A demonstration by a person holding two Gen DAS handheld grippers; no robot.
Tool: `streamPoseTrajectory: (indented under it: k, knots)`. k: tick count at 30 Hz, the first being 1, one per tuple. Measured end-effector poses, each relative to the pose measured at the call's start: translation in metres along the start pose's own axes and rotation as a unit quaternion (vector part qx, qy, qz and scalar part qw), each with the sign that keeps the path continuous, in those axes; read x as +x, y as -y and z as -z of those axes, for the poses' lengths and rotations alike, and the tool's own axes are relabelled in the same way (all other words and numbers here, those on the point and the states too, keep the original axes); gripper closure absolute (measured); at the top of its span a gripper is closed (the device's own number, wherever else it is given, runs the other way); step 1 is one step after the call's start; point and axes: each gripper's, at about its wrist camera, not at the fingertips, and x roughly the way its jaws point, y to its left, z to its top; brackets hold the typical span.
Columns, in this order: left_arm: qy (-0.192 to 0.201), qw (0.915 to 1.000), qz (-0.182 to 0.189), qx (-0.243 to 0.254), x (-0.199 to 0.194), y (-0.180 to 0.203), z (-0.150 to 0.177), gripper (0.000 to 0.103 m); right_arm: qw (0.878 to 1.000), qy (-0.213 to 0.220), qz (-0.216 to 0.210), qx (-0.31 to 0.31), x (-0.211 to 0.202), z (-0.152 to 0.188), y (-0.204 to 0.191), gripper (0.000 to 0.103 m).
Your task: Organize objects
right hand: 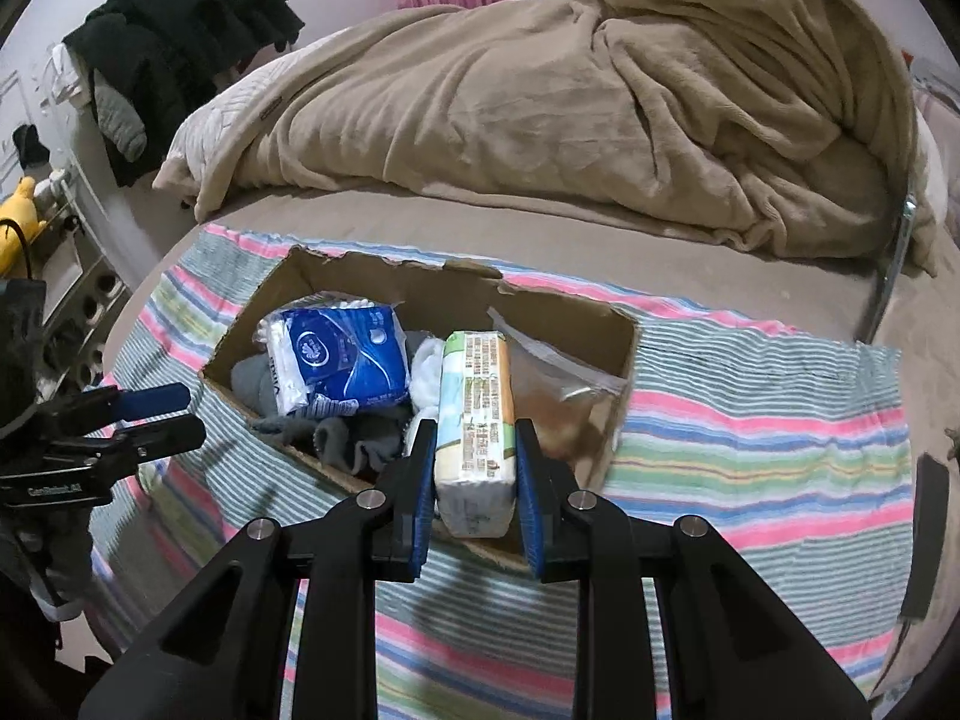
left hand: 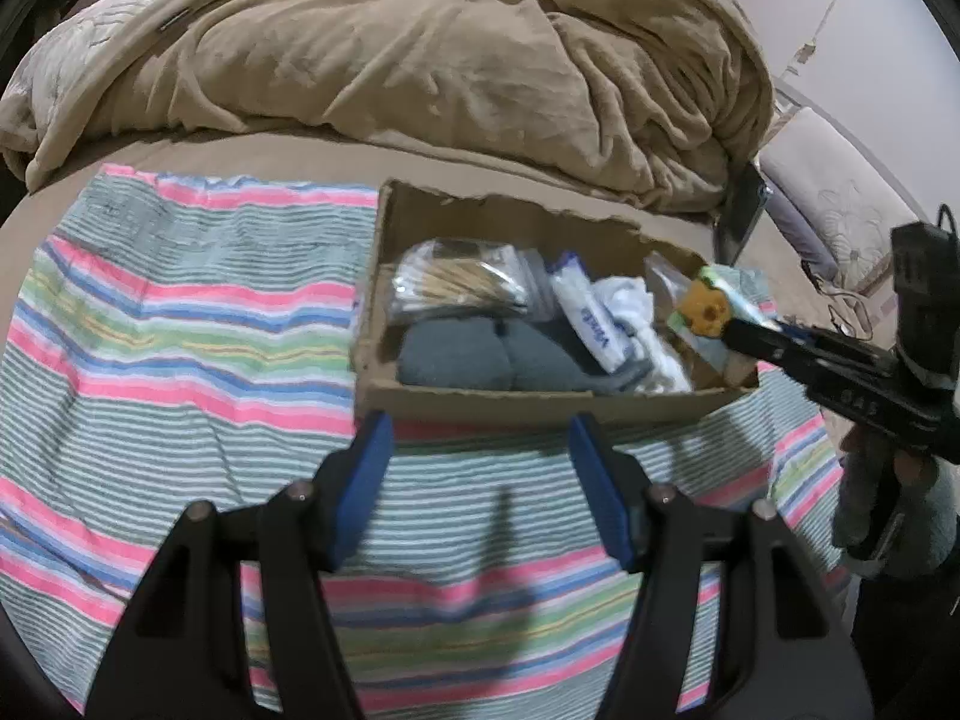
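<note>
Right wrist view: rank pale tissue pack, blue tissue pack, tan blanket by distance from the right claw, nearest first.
1. Pale tissue pack: clamped in the right claw, over the cardboard box's near edge.
2. Blue tissue pack: in the box, left.
3. Tan blanket: heaped on the bed beyond.

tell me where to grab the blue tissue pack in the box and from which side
Grip the blue tissue pack across its two long soft sides, coming down from above: it lies propped face-up on the grey socks, while the cardboard box walls block any sideways approach.

Both wrist cams near box point(left hand: 540, 396)
</note>
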Motion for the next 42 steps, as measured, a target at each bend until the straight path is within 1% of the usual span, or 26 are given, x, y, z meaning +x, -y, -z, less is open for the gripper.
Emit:
streamPoseTrajectory:
  k: [3,6,9,10,12,15,16,26,29,33,38,42]
  knots:
    - [-0.003,1.0000,0.002,0.004,0.001,0.001,0.000,0.039,1.000,-0.007,0.012,-0.007,0.008,0.000,-0.001,0.077]
    - [-0.007,0.9999,0.004,0.006,0.001,0.002,0.002,0.036,0.999,-0.016,0.027,-0.012,0.013,0.004,0.000,0.077]
    - [-0.011,0.9999,0.003,0.007,0.002,0.003,0.004,0.035,0.999,-0.017,0.032,-0.002,0.012,0.010,0.005,0.071]
    - [-0.012,0.9999,0.001,0.007,0.002,0.004,0.004,0.034,0.999,-0.015,0.036,0.003,0.011,0.011,0.008,0.067]
    - [-0.012,0.9999,0.000,0.007,0.001,0.004,0.004,0.032,0.999,-0.009,0.032,0.013,0.006,0.011,0.012,0.064]
    - [-0.011,0.9999,-0.002,0.008,-0.001,0.006,0.004,0.029,0.999,-0.001,0.032,0.013,-0.003,0.011,0.010,0.051]
    - [-0.011,0.9999,-0.003,0.008,-0.002,0.007,0.005,0.029,0.999,0.003,0.034,0.013,-0.006,0.010,0.009,0.044]
    - [-0.010,0.9998,-0.008,0.017,-0.013,0.015,0.013,0.029,0.999,0.016,0.020,0.028,-0.027,0.019,-0.001,0.043]
    - [-0.010,0.9997,-0.008,0.020,-0.016,0.017,0.018,0.029,0.999,0.017,0.018,0.033,-0.032,0.025,-0.006,0.039]
    - [-0.012,0.9997,-0.006,0.020,-0.021,0.021,0.026,0.029,0.999,0.020,0.014,0.033,-0.040,0.032,-0.015,0.038]
    - [-0.015,0.9997,-0.009,0.016,-0.027,0.026,0.038,0.029,0.999,0.024,0.018,0.033,-0.048,0.040,-0.026,0.028]
    - [-0.007,0.9996,-0.022,0.015,-0.035,0.029,0.046,0.029,0.999,0.027,0.021,0.031,-0.054,0.047,-0.035,0.023]
